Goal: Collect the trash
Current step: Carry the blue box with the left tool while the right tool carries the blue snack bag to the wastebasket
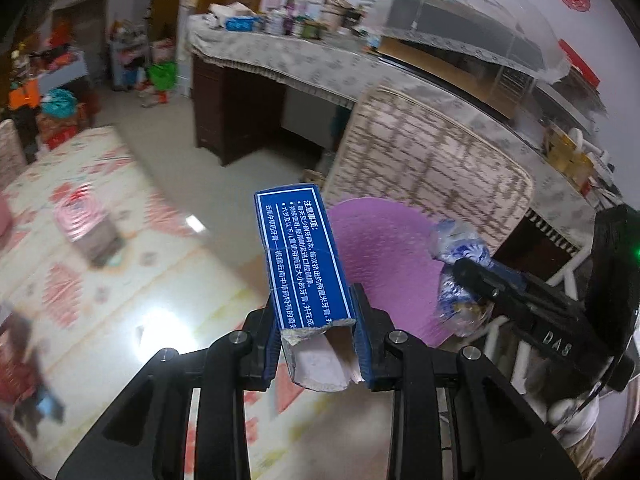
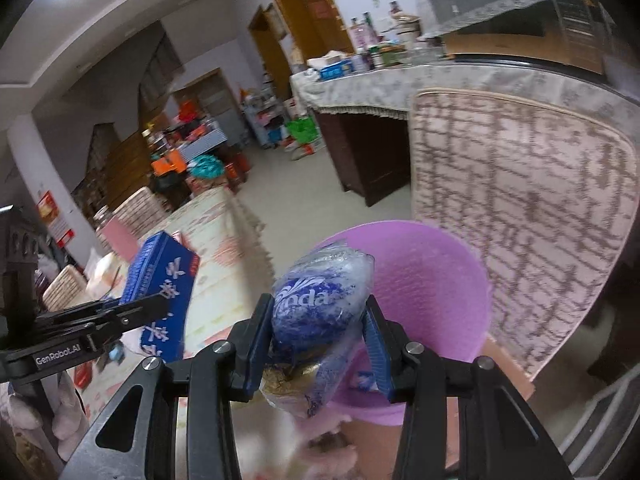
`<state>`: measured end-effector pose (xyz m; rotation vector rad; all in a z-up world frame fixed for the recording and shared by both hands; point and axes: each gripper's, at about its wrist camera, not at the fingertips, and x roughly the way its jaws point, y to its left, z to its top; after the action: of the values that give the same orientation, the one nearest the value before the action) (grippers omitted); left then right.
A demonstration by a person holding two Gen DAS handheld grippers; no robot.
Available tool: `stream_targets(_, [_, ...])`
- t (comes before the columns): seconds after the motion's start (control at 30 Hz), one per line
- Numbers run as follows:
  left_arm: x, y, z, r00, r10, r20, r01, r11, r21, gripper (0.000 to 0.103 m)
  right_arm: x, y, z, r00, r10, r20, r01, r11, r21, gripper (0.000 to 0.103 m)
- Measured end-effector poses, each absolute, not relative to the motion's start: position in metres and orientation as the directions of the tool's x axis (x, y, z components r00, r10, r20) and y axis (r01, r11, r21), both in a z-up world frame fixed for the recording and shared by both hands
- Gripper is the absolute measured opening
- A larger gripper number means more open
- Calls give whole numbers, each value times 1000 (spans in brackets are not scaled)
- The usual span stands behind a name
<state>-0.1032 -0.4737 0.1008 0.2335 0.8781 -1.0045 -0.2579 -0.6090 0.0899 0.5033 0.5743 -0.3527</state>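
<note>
Between the pads of the left gripper (image 1: 318, 344) sits a blue box (image 1: 306, 256), long and narrow, white print on its top face, near end torn open and hollow. Jaws narrow, pressed on both long sides of the box; far end sticks up and forward past the fingertips.

Right gripper (image 2: 318, 340): jaws a little wider, clamped on a crumpled clear-and-blue wrapper (image 2: 322, 304) with a gold scrap at its lower edge. Wrapper bulges above the pads.

Both loads hang over or just before a purple bin (image 2: 432, 280); wrapper overlaps its rim in the right wrist view, box stands left of it. From the left wrist view the right gripper is at far right, beside the bin.

Behind the bin a patterned mattress (image 1: 432, 160) leans on a cloth-covered counter (image 1: 304, 64). Floral-cloth table (image 1: 100, 208) to the left; that area is blurred.
</note>
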Motion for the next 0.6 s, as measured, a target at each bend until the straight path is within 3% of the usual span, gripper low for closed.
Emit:
stream_targets(0.17, [-102, -517, 94, 182, -643, -744, 833, 503, -231, 30, -260, -634, 89, 770, -209, -603, 487, 803, 343, 49])
stream_targets(0.23, [-100, -524, 92, 185, -640, -746, 829, 509, -231, 43, -261, -645, 86, 762, -222, -608, 506, 790, 346, 50])
stream_targets(0.27, [-99, -526, 91, 183, -640, -746, 825, 514, -238, 60, -261, -650, 83, 760, -225, -610, 515, 781, 353, 54])
stream_targets(0.3, [-98, -525, 91, 183, -651, -736, 819, 515, -252, 70, -262, -654, 81, 758, -225, -612, 522, 772, 362, 58])
stream_targets(0.4, [-100, -520, 94, 188, -654, -733, 820, 515, -250, 70, -266, -663, 75, 756, -231, -612, 540, 749, 385, 68])
stream_targets(0.6, [-106, -489, 107, 256, -628, -735, 811, 553, -191, 71, -281, -669, 64, 750, -220, -624, 553, 726, 410, 70])
